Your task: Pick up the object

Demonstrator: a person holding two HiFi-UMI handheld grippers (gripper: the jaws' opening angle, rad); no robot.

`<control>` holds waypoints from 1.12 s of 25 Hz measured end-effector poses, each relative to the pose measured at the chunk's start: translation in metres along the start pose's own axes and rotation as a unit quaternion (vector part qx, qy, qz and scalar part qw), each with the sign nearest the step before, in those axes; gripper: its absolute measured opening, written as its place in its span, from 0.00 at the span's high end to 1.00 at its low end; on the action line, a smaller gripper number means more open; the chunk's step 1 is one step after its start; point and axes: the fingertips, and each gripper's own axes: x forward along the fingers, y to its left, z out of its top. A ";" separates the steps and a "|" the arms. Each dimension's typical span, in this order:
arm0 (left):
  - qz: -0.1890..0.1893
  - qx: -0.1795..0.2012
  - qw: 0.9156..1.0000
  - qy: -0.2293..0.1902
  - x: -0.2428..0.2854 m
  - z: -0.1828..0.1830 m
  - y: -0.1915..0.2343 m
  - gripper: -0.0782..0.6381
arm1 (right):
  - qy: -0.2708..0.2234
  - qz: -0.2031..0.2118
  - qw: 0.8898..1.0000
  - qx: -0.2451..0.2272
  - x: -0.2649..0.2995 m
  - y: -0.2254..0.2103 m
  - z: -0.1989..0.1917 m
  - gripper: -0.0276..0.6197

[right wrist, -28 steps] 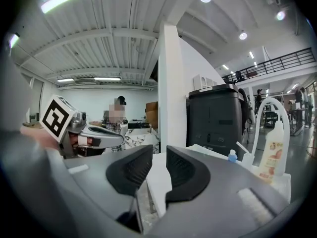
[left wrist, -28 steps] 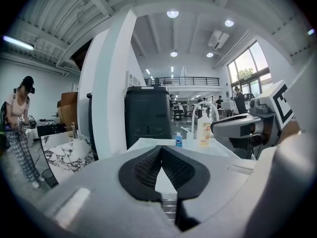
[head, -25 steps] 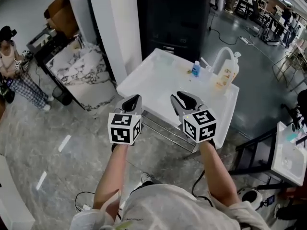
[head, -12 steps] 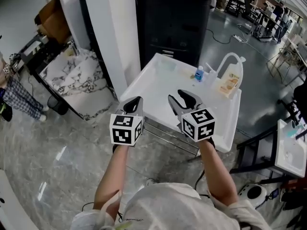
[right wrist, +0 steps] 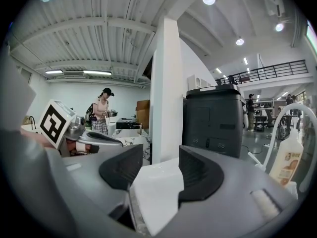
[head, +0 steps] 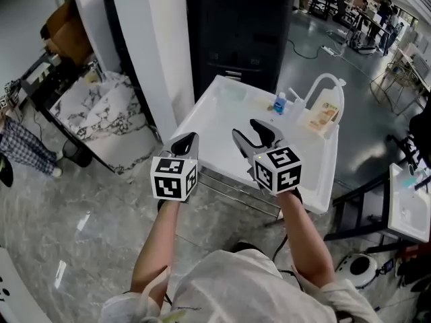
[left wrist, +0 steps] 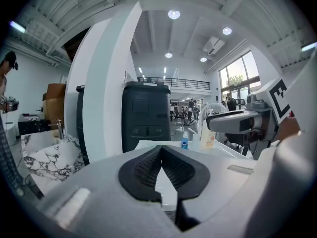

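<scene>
Small blue item (head: 279, 103) too small to identify.

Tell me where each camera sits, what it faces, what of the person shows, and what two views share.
Head view: on the person's head, steeply down at the white table; both forearms, left gripper, right gripper show.
Left gripper view: on that gripper, along its shut jaws toward the black cabinet; right gripper at right.
Right gripper view: on that gripper, along its opening, empty jaws; left gripper at left.
Shared: both gripper views show the cabinet.
</scene>
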 end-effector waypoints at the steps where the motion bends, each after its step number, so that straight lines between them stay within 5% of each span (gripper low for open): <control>1: -0.002 -0.004 1.000 -0.001 0.002 0.000 0.001 0.88 | 0.000 0.000 1.000 0.000 0.001 -0.001 0.000 0.63; 15: -0.029 -0.007 1.000 -0.001 0.066 0.006 0.024 0.88 | 0.001 -0.004 1.000 0.001 0.056 -0.048 -0.001 0.63; 28: -0.038 0.001 0.999 0.006 0.169 0.049 0.056 0.88 | 0.011 0.000 1.000 0.002 0.136 -0.125 0.020 0.62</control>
